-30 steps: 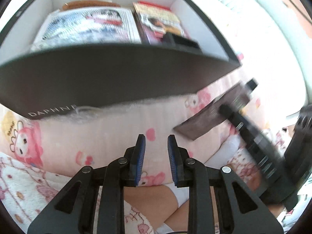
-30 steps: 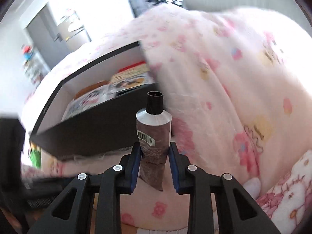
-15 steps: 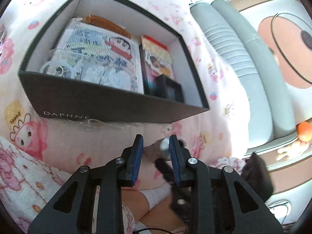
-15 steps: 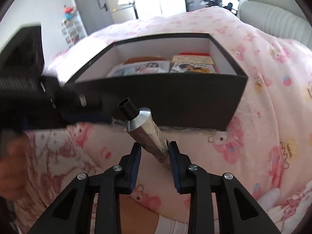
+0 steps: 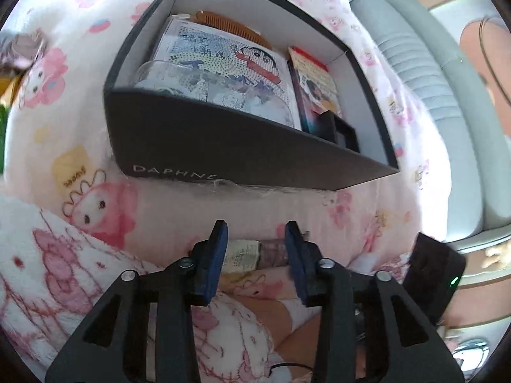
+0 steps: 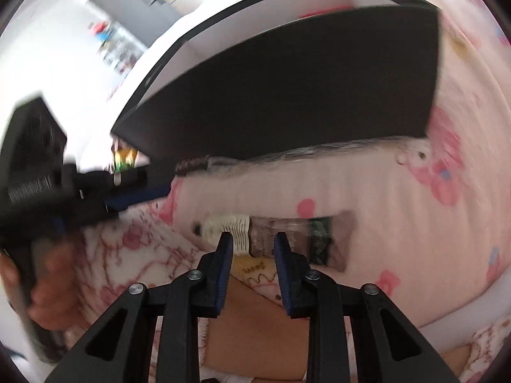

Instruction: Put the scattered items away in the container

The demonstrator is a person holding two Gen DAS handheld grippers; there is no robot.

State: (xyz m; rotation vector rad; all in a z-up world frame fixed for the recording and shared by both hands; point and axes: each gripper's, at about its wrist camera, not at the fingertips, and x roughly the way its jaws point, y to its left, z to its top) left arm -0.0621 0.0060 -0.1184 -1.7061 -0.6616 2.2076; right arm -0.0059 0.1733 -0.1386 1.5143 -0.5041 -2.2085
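Nearest, the right gripper (image 6: pixel 250 244) has its fingers parted and empty, just above the tube (image 6: pixel 274 234), which lies flat on the pink blanket (image 6: pixel 399 223) in front of the black box (image 6: pixel 287 95). The left gripper (image 5: pixel 255 245) fingers are likewise spread, holding nothing, over that tube (image 5: pixel 252 253). Beyond, the box (image 5: pixel 223 150) holds a comic book (image 5: pixel 223 67), a comb (image 5: pixel 230 28) and a booklet (image 5: pixel 314 79).

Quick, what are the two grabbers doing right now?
Left gripper: open, holding nothing.
Right gripper: open, holding nothing; the brown squeeze tube with the white label lies on the pink blanket.
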